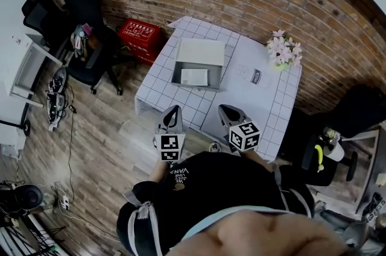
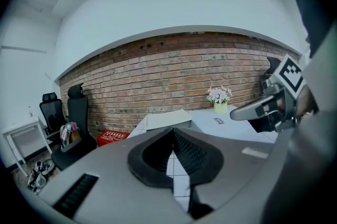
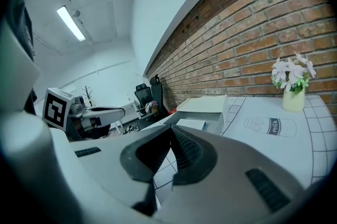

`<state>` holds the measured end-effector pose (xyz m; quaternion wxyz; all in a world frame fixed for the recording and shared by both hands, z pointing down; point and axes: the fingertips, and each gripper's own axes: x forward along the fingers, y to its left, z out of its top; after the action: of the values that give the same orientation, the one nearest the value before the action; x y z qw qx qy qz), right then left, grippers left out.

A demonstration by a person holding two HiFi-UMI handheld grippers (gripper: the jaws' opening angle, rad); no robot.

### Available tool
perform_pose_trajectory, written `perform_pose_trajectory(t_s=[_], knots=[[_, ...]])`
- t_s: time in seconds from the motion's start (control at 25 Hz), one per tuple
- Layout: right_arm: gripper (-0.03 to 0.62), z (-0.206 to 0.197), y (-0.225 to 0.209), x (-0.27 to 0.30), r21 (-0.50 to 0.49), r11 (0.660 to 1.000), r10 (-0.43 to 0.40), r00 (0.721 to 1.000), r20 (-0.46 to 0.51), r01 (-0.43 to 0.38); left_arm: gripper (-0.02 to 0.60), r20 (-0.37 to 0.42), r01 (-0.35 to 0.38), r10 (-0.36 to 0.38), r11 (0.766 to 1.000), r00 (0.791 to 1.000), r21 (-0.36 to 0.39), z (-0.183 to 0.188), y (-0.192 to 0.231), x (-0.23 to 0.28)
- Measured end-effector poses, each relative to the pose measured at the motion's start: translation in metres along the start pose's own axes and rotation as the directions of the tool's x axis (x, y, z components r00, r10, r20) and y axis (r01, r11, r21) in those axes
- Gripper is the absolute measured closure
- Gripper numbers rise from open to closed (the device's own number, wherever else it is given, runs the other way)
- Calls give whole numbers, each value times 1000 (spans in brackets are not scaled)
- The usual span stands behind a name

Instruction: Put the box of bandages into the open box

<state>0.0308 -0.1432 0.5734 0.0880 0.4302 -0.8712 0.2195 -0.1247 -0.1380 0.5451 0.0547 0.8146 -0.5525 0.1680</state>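
Head view: two claws, left claw (image 1: 174, 111) and right claw (image 1: 227, 110), both at the near edge of the worktop (image 1: 265, 105), well apart from the one open box (image 1: 201, 51). One box of bandages (image 1: 195, 76) already lies inside it. One bunch of flowers (image 1: 282, 50).
Left gripper view: left claw (image 2: 172, 132) fully closed, empty.
Right gripper view: right claw (image 3: 169, 130) closed too, nothing between the jaws.

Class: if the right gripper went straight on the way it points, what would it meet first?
Probably the checked tablecloth near its front edge, short of the open box. The right gripper tilts slightly downward, though depth is hard to judge.
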Motion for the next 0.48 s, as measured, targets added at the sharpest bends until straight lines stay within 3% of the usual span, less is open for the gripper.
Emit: perform_pose_trajectory(t_s=[0.48], knots=[[591,-12,49,-3,-17,999,-45,999,19,45,571,31,68,-69,997,997,30,-2,11,-44]])
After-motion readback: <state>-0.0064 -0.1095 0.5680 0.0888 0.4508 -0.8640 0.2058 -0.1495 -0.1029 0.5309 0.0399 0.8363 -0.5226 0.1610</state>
